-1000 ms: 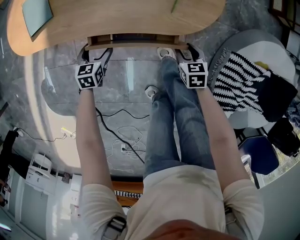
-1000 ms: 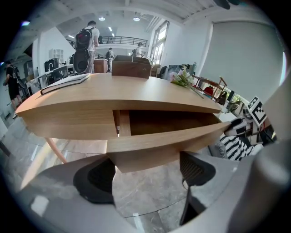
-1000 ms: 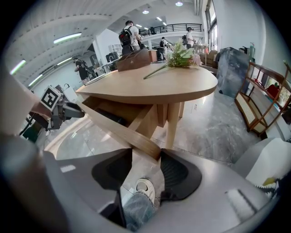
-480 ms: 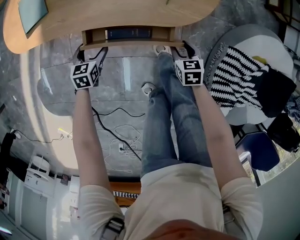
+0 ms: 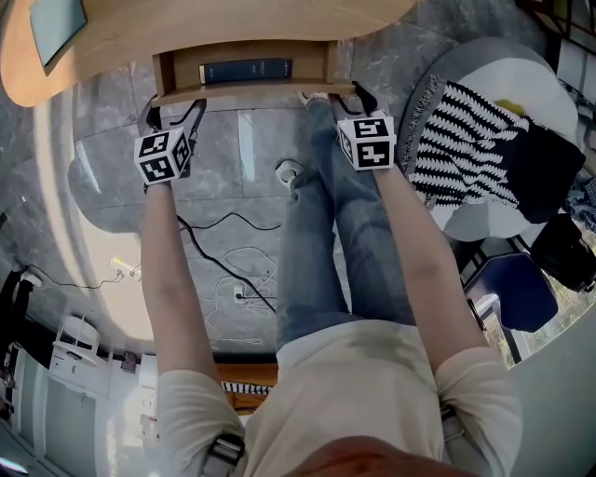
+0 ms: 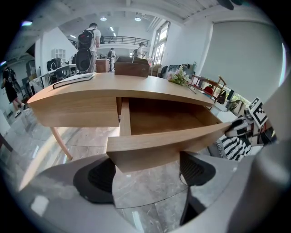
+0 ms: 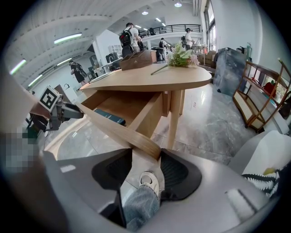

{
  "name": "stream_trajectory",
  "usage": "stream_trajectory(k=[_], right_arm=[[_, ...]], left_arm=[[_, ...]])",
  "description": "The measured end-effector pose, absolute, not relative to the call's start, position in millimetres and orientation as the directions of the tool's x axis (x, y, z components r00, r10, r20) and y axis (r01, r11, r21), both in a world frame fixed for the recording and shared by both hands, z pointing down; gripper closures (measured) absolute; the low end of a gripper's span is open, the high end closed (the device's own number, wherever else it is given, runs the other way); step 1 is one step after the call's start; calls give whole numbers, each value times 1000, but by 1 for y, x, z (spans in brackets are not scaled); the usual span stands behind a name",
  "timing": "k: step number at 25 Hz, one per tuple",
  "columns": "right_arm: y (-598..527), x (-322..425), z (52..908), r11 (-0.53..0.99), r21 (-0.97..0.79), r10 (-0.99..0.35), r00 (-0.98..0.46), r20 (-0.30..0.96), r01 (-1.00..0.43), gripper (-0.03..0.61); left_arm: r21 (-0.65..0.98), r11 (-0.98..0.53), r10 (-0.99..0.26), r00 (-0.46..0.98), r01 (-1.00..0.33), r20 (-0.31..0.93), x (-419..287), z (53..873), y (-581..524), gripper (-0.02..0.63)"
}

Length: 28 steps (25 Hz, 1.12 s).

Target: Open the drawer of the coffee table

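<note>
My left gripper (image 6: 146, 169) has its wide-set jaws clamped on the left end of the drawer (image 5: 251, 91) front. My right gripper (image 7: 146, 159) pinches the right end between its pads. The drawer stands partly out from under the coffee table (image 5: 233, 23), toward me. Inside lies a dark blue book (image 5: 246, 71); the pale print on its spine is too small to read. The marker cube (image 5: 160, 156) on my left gripper shows only black-and-white squares, no words.
</note>
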State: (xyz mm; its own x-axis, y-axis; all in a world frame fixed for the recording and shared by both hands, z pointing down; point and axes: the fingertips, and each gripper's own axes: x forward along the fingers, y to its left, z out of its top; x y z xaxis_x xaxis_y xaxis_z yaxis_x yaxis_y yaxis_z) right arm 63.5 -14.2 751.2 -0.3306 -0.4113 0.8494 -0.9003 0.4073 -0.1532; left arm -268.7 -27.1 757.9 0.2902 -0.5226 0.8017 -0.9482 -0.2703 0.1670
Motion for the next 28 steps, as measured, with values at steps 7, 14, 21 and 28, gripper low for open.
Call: stream_trajectory(k=[7,14,21,28], right_arm=[[-9,64,751,408,-151,-418,-331,846,-901,383],[9,65,753,410,-150,-411,-329,850,-899,383],[14,65,752,406,-149,-413,-326,850,-902,383],[44,66,757,416,-147,-384,-320,866,-898,383]], left_arm=[[163,-266,-523,284,-950,803,-269,758,-21,169],[164,-257,-516,279,-952,810,-267,761,-2,169],[162,-256,-522,277,-953,806,-268,759,3,169],[169,-244,-496,273,-955,824,-268,765,36,169]])
